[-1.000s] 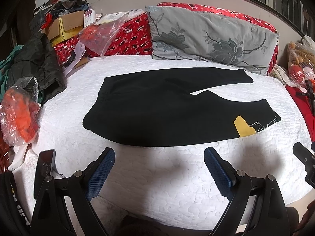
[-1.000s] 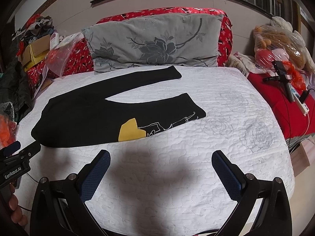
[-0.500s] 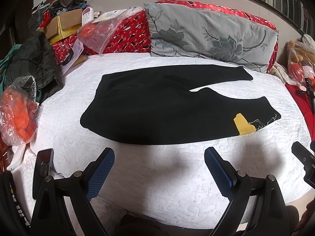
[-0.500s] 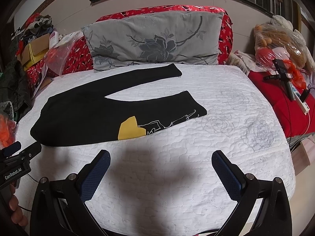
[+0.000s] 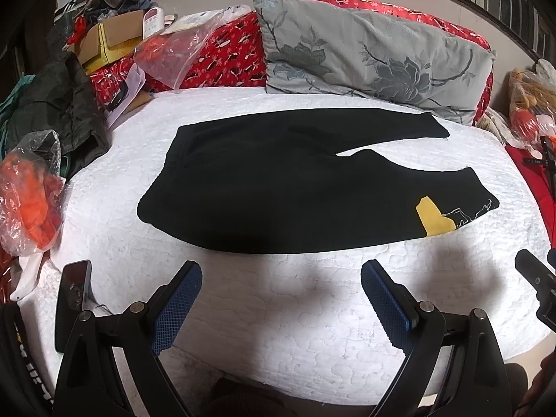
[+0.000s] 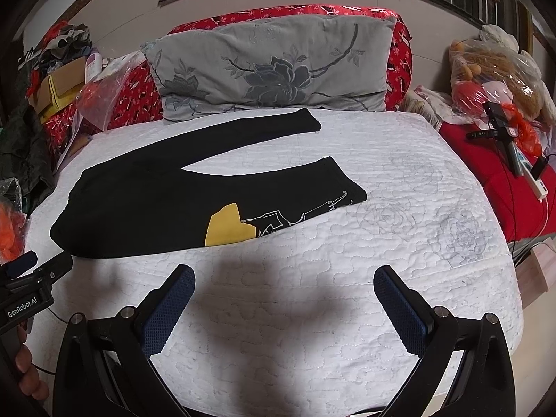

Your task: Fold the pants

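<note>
The black pants [image 5: 278, 180] lie spread flat on the white quilted bed [image 5: 312, 312], waistband to the left, legs splayed toward the right. They look soft and light — limp cloth that will sag from any single pinch, so waistband corner and cuff seem the places to take hold. Both the left gripper [image 5: 280, 295] and right gripper [image 6: 284, 299] hover short of them, jaws spread and empty. The right view alone shows the bed's bare right side (and the yellow patch [image 6: 227, 226] clearly); the left view shows a phone [image 5: 72, 299] at the bed's edge.
</note>
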Motion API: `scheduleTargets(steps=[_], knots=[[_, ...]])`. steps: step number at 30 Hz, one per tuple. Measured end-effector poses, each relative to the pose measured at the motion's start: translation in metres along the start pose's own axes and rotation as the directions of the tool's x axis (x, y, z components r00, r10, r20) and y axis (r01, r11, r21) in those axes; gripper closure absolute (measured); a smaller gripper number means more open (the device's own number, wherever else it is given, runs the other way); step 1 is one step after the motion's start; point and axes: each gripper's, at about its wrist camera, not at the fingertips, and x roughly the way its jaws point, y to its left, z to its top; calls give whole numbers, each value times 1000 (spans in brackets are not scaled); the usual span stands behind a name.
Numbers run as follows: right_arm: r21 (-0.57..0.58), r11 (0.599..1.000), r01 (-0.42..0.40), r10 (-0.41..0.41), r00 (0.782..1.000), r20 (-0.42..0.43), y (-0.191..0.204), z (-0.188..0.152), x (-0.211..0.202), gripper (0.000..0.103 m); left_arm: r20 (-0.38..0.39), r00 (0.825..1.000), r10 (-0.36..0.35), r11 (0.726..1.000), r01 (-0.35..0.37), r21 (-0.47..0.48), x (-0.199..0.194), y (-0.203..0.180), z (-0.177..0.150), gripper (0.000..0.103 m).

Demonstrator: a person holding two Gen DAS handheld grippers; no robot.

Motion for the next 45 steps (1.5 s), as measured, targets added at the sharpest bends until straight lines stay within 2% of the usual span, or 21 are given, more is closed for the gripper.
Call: scheduleTargets(steps=[20, 25, 27, 31, 34, 37, 41, 45], knots=[[-6, 1000, -26, 25, 998, -51, 4, 12, 33, 0, -74, 997, 14, 1000, -15, -6, 41, 3, 23, 9], [-2, 998, -59, 59, 996, -67, 3, 28, 43, 0, -146, 989, -2, 1000, -1, -24, 60, 15, 47, 9], [11, 997, -81, 81, 994, -74, -3, 45, 50, 0, -223, 973, -55, 997, 42, -63, 76, 29, 68, 9], [40, 994, -98, 101, 991, -82, -26, 94, 72, 0, -295, 950, -106, 988, 66, -141, 106, 74, 120, 9], [32, 997, -67, 70, 992, -105, -43, 139, 105, 0, -342, 931, -125, 979, 61, -192, 136, 110, 161, 9], [54, 997, -55, 64, 985, -162, -59, 176, 149, 0, -405, 906, -125, 970, 25, -243, 175, 150, 197, 9], [125, 990, -59, 83, 976, -200, -79, 210, 200, 0, -447, 874, -191, 934, 21, -356, 218, 189, 220, 9], [180, 980, -85, 126, 964, -234, -91, 233, 247, 0, -484, 852, -202, 932, 15, -363, 254, 203, 226, 9]])
